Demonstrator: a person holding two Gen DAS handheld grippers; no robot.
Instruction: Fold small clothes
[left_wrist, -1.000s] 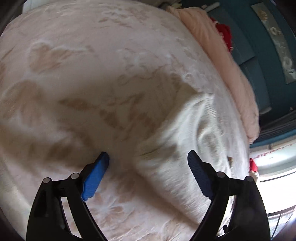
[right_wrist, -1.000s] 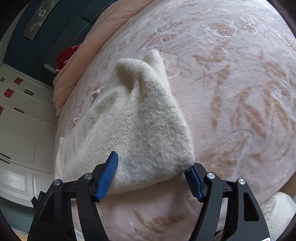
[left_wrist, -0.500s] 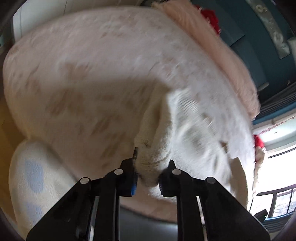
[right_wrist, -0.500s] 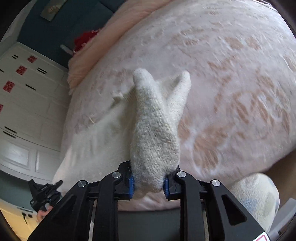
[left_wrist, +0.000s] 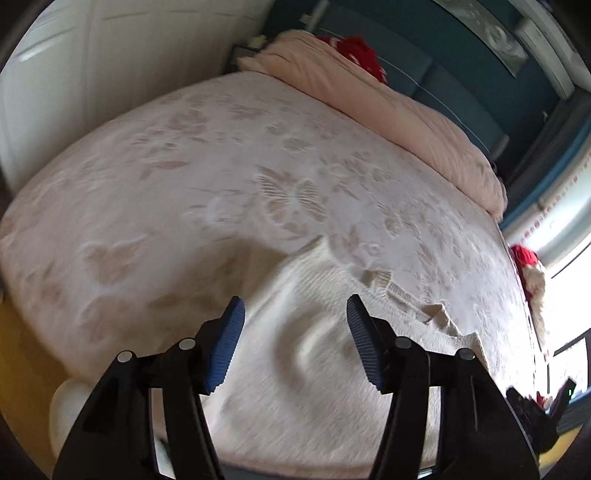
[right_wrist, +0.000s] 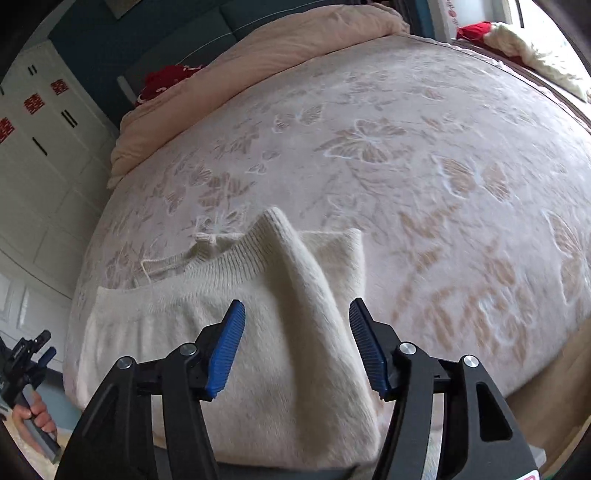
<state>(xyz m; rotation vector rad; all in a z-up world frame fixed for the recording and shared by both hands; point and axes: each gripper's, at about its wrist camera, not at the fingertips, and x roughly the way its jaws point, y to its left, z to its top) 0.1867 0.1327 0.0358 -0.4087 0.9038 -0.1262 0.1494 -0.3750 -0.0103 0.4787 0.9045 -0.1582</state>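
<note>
A cream knitted sweater (right_wrist: 236, 332) lies on the near part of a bed (right_wrist: 424, 155) covered in a pale butterfly-patterned spread, with one sleeve folded up over the body so that a ridge of fabric runs toward the ribbed collar. The right claw (right_wrist: 297, 341) hangs above that folded sleeve, its blue pads spread and opening with nothing pinched between them. The left claw (left_wrist: 295, 341) hovers over the sweater's other side, likewise spread and opening, clear of the knit. A rolled peach duvet (left_wrist: 388, 107) lies along the head of the bed.
</note>
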